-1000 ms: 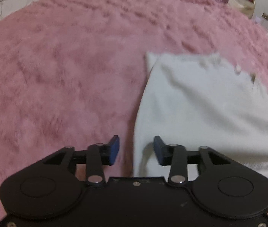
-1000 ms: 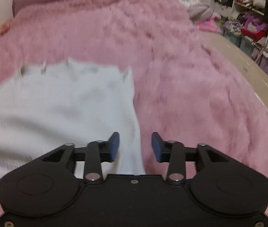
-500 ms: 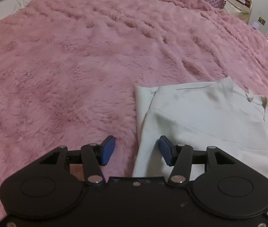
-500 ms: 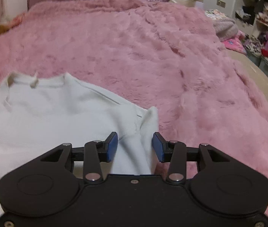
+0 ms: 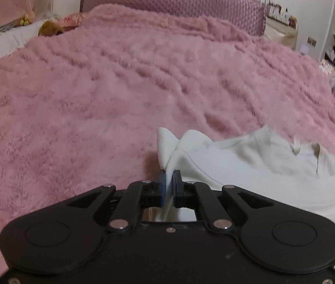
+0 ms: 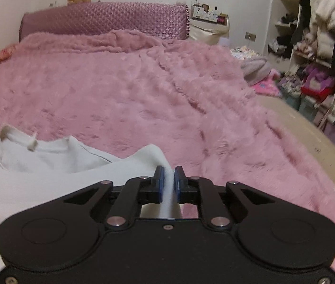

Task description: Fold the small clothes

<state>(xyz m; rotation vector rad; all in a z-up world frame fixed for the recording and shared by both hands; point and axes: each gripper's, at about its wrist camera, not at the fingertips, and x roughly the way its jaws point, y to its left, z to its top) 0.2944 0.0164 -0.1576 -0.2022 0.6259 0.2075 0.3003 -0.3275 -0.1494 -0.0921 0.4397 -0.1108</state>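
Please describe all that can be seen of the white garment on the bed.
The white garment is a small top of soft, thick-looking knit, with a ribbed neckline and a small neck tag. It lies on the pink fluffy blanket, neckline toward the headboard. The left gripper and the right gripper each pinch one side edge, which rises into peaks.

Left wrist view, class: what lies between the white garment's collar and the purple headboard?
Only bare pink blanket lies between the garment and the headboard; the left wrist view shows it.
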